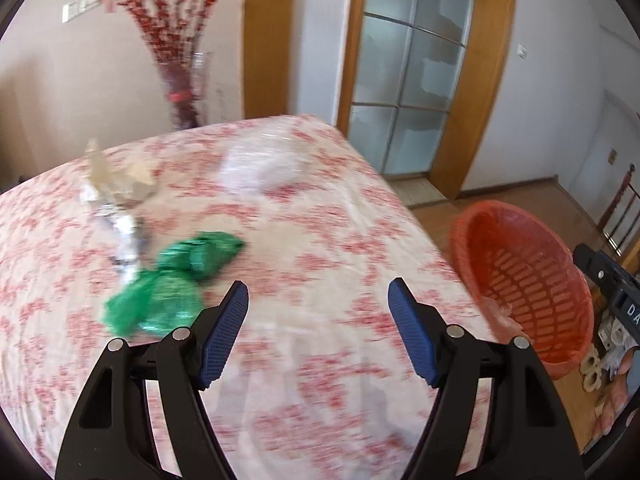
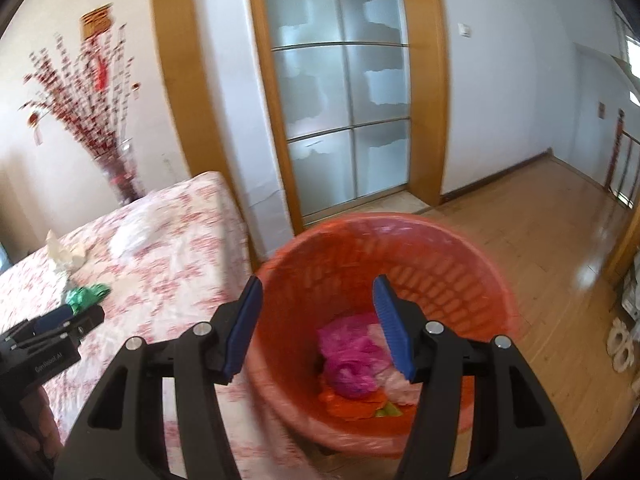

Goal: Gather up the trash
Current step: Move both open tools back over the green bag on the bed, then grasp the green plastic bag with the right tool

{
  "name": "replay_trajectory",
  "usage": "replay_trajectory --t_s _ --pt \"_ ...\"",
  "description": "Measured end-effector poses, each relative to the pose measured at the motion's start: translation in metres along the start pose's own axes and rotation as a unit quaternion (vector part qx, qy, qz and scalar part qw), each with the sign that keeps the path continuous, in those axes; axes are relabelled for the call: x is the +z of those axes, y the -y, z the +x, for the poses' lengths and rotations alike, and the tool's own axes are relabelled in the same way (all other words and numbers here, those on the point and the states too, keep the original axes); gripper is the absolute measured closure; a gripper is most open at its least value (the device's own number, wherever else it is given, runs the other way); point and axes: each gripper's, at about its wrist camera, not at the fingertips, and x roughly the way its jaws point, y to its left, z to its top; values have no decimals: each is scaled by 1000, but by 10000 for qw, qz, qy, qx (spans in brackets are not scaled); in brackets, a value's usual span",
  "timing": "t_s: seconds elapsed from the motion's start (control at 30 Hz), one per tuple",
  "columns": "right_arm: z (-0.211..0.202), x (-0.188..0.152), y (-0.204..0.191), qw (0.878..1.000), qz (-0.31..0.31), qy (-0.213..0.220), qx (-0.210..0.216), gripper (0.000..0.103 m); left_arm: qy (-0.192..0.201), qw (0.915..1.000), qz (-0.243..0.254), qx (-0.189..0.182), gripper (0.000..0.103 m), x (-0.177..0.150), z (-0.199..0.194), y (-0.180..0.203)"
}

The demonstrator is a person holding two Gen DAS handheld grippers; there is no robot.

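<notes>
A green crumpled bag (image 1: 172, 288) lies near the surface's (image 1: 320, 240) left edge, silver foil wrappers (image 1: 120, 224) touching it and a white plastic bag (image 1: 260, 168) toward the far corner. The left gripper (image 1: 318, 292) hovers wide open and empty. The right gripper (image 2: 318, 288), empty, jaws apart, hangs over the orange basket (image 2: 460, 264) beside the surface, pink trash (image 2: 348, 360) inside.

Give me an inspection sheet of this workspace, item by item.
Surface: table under a red-flowered cloth.
Job's things: green wrapper, silver foil, cream paper and a white bag on the cloth; orange basket on the floor beside it holds pink trash.
Clutter: nothing seen.
Grippers: left tool open above the cloth, empty; right tool open above the basket, empty.
Cables: nothing seen.
Surroundings: vase of red branches, frosted glass door, wooden floor.
</notes>
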Motion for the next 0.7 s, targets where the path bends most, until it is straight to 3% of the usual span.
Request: replay_trajectory --t_s 0.37,0.7 --pt "23 3 -93 9950 -498 -343 790 46 220 9958 -694 548 32 -3 -25 -91" --pt "44 2 -181 9820 -817 -741 1531 46 208 9910 -1013 856 32 -15 -31 -145"
